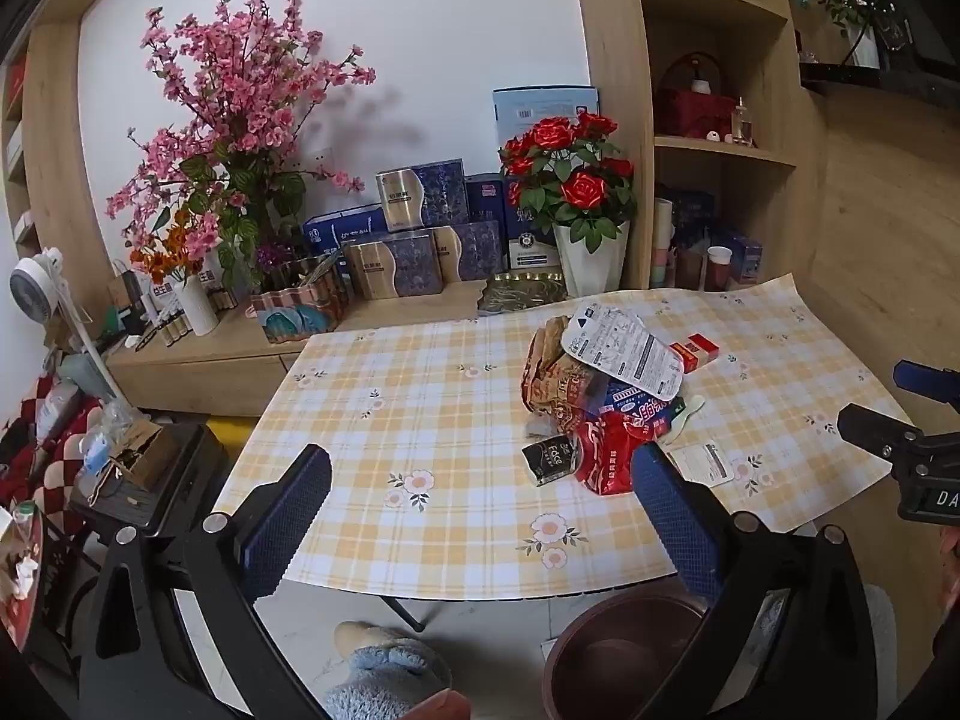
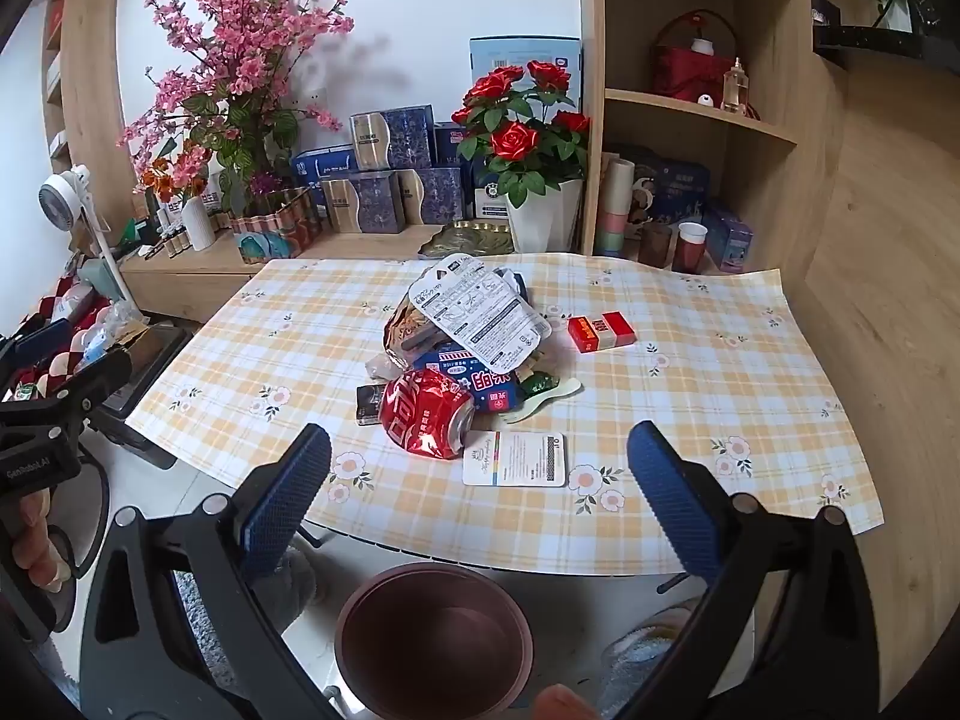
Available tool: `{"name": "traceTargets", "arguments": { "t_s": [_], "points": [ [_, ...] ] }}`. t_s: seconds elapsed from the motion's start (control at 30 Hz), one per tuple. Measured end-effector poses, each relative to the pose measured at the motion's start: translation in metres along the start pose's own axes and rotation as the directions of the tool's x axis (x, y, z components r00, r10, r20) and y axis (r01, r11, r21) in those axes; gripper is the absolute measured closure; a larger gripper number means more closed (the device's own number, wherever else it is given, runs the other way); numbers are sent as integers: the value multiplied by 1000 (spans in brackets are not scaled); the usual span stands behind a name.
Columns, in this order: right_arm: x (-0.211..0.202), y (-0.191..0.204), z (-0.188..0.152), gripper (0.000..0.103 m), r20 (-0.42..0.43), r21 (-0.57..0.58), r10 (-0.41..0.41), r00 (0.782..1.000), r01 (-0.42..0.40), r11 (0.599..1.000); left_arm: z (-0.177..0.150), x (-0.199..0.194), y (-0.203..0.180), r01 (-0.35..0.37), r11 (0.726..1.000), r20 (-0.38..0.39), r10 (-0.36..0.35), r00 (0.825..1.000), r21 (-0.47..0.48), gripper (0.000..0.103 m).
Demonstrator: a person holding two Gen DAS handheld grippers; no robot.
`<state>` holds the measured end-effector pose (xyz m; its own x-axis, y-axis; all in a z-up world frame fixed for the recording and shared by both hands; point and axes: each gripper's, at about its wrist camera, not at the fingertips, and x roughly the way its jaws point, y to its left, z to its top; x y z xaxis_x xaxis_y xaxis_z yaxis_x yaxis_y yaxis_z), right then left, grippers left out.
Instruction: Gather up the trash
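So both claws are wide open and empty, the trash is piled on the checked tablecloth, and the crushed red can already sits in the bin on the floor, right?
Not quite. The right wrist view shows the crushed red can on the tablecloth, not in the bin, which looks empty. The rest holds.

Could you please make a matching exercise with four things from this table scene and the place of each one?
Things:
1. crushed red can
2. red and white box
3. white card
4. brown bin

Places:
A. on the floor below the table edge
B. alone, to the right of the pile
C. flat, just right of the can
D. at the front of the pile

Pairs: 1-D, 2-B, 3-C, 4-A
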<state>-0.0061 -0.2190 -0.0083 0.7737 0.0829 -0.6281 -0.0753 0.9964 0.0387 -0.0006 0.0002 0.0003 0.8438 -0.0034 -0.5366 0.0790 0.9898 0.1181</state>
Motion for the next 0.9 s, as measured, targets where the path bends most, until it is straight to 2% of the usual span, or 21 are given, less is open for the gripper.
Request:
{"name": "traceTargets", "arguments": {
  "t_s": [0.9],
  "points": [
    [-2, 0, 7, 6, -2, 9, -7, 1000, 7, 1000, 6, -1, -4, 17, 1000, 4, -17, 1000, -5, 5]
  ]
}}
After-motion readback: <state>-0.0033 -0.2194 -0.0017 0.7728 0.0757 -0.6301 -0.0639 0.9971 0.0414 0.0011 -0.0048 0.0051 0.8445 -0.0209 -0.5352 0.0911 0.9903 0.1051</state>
